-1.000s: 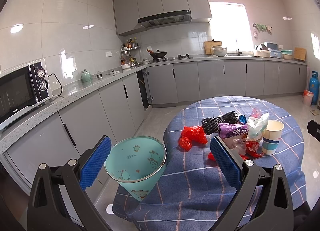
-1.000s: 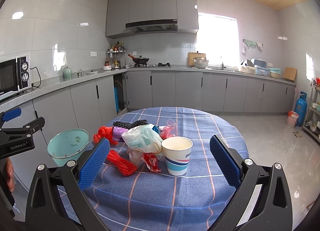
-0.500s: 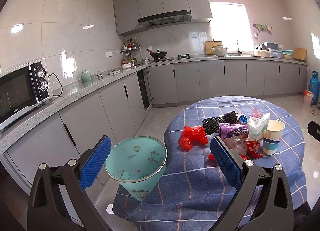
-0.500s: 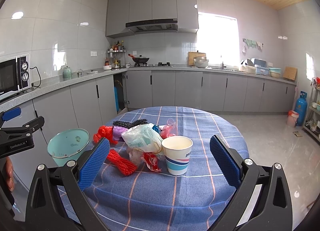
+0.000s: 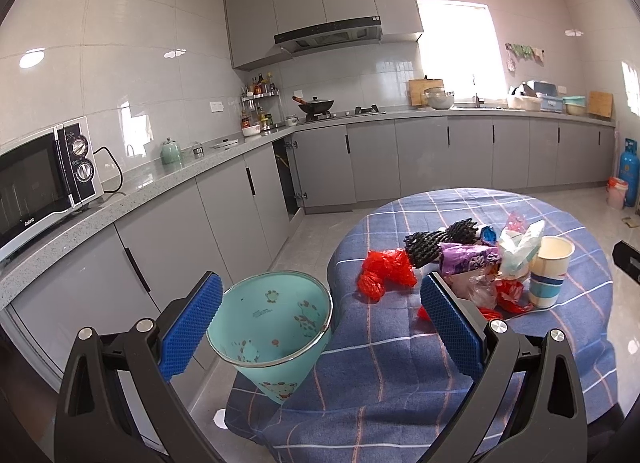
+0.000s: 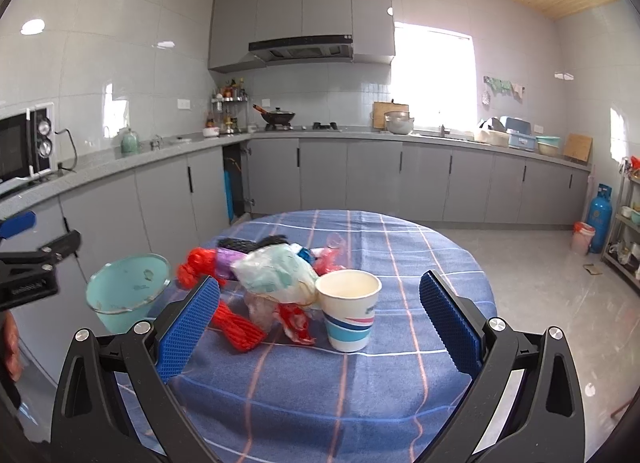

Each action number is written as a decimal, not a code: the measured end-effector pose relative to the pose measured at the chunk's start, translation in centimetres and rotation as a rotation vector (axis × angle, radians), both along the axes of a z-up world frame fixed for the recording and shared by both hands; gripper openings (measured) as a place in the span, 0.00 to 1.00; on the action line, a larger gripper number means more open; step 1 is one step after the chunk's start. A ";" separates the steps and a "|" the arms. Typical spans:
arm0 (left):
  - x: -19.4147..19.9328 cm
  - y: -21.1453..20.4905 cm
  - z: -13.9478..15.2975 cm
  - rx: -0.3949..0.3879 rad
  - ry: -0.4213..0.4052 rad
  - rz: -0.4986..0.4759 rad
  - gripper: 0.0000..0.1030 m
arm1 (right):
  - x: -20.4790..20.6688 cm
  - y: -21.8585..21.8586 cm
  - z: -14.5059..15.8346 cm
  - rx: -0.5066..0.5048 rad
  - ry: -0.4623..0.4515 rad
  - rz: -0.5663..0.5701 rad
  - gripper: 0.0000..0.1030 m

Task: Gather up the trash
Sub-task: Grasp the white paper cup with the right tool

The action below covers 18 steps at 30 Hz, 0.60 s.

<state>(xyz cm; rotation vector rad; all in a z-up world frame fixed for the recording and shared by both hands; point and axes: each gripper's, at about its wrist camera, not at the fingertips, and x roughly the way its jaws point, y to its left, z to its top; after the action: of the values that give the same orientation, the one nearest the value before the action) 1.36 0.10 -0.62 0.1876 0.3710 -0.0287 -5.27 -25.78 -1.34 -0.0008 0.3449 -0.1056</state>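
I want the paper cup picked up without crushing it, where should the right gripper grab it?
Close the open right gripper across the paper cup's striped lower wall, coming straight from the front. It stands upright and open-topped, with crumpled trash crowding its left.

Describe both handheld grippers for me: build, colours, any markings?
Left gripper and right gripper match: black plastic Y-shaped frames with triangular cut-outs and silver bolt heads, each carrying two flat blue finger pads with a diamond-grid texture. The right wrist view shows small white lettering on the left gripper's side, unreadable. No cables or sleeves visible.
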 end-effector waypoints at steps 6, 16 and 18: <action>2.2 -0.7 -1.8 -0.003 0.039 -0.016 0.95 | 2.0 -2.3 -1.9 -0.004 0.025 -0.055 0.95; 6.3 -3.9 -5.3 -0.018 0.098 -0.047 0.95 | 6.5 -3.5 -6.2 -0.014 0.081 -0.055 0.95; 6.6 -4.8 -5.4 -0.012 0.087 -0.059 0.95 | 7.4 -3.6 -6.7 -0.014 0.089 -0.053 0.95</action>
<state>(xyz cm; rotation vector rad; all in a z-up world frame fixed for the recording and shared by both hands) 7.94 -4.75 -6.04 0.1856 0.4518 -0.0971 2.16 -29.38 -7.99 -0.0100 0.4333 -0.1606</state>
